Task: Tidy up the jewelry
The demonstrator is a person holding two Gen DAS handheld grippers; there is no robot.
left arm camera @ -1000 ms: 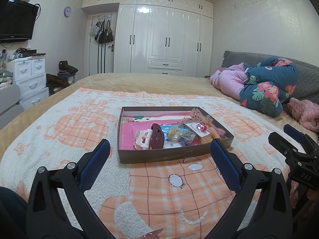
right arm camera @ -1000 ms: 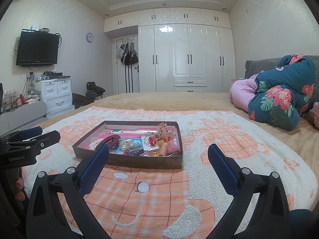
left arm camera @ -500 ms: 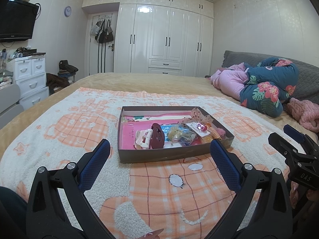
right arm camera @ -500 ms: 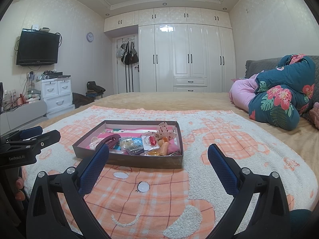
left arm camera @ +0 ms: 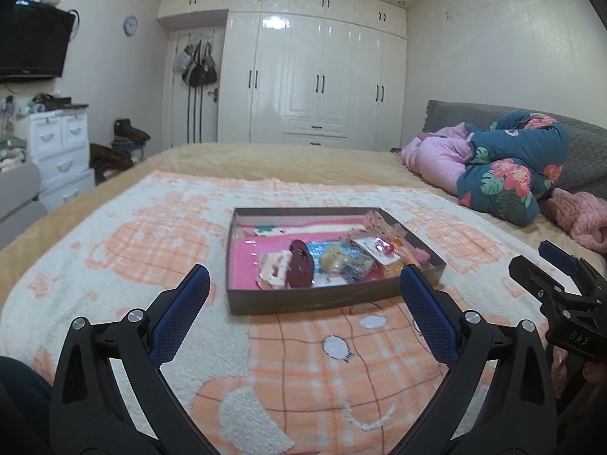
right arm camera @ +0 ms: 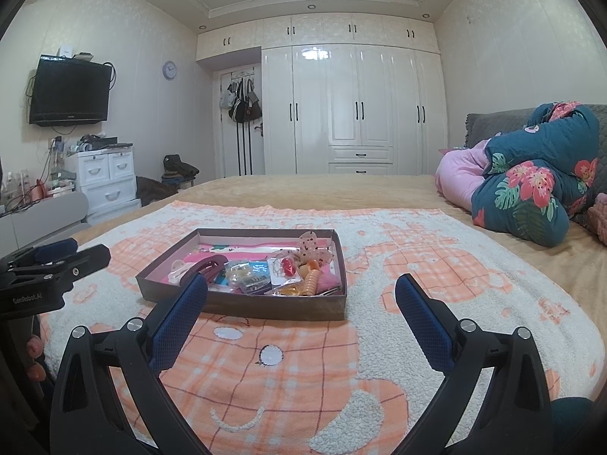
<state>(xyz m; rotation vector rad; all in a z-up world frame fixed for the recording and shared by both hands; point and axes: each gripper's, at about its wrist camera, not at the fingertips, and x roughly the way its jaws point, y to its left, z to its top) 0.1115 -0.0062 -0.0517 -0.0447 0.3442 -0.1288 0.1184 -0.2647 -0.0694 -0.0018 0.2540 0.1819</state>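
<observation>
Shallow brown tray (left arm camera: 322, 297) on the orange-and-white blanket (left arm camera: 114, 250) of the bed, its long axis running left to right. Left gripper (left arm camera: 303, 303) and right gripper (right arm camera: 299, 305) both hover short of the tray's near wall, jaws spread and empty. The tray lies straight ahead of both; neither is clearly nearer. Inside it: a dark maroon hair claw (left arm camera: 301, 268), a white clip (left arm camera: 275, 271), packaged trinkets (left arm camera: 341, 261) and an orange spiral tie (right arm camera: 310, 282), heaped unsorted toward the tray's near side.

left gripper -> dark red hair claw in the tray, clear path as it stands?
Probably yes. The left gripper is open and empty, short of the tray. The dark red hair claw sits up near the front wall, nothing on top; only that low wall is between them.
</observation>
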